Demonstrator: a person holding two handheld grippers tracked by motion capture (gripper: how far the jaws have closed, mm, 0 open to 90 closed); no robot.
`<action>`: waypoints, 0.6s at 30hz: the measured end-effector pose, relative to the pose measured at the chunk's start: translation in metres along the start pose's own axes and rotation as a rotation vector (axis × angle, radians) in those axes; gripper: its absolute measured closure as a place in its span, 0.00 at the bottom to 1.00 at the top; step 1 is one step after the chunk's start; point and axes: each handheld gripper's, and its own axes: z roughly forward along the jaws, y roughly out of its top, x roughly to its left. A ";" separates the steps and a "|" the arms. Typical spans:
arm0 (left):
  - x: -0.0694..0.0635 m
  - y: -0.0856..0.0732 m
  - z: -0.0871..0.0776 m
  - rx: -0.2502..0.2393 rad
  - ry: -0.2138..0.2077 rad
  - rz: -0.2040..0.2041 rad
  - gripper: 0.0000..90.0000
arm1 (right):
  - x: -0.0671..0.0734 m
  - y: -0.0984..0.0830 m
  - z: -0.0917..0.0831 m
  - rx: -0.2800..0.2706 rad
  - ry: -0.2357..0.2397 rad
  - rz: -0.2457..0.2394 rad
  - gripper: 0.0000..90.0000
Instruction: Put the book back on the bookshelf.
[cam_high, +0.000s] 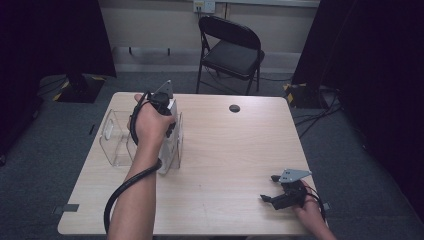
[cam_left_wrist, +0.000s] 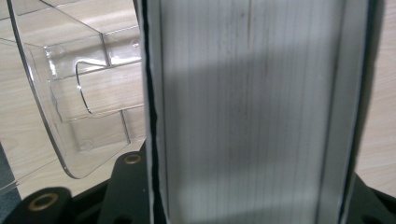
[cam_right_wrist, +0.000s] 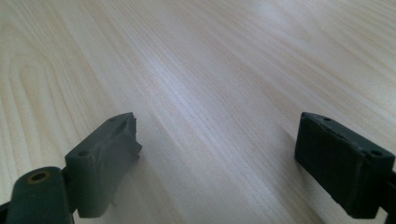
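At the table's left | my left gripper (cam_high: 165, 107) clamps a thick white book (cam_left_wrist: 247, 116) upright beside the clear plastic holder (cam_left_wrist: 70, 107) | my right gripper (cam_right_wrist: 217, 163) rests spread wide, holding nothing, on the table (cam_right_wrist: 210, 56).

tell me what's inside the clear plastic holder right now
A thick white book stands in the right part of the clear plastic holder, clamped by the left gripper. The left compartment looks empty. The book's lower end is hidden behind the hand.

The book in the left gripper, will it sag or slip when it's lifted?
The book looks thick with stiff white covers, so it probably stays rigid. The left gripper clamps across its page block; smooth covers might slip. Standing upright beside the clear holder, it could tip.
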 end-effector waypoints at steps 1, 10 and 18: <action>0.000 0.000 0.000 0.002 -0.006 -0.002 0.59 | 0.000 0.000 0.000 -0.001 0.000 -0.002 0.14; 0.000 0.005 -0.001 0.003 -0.001 -0.012 0.59 | 0.000 0.000 0.000 -0.001 0.000 -0.001 0.14; -0.003 0.011 0.001 0.006 0.008 -0.010 0.59 | 0.000 0.000 0.000 0.001 -0.001 0.000 0.14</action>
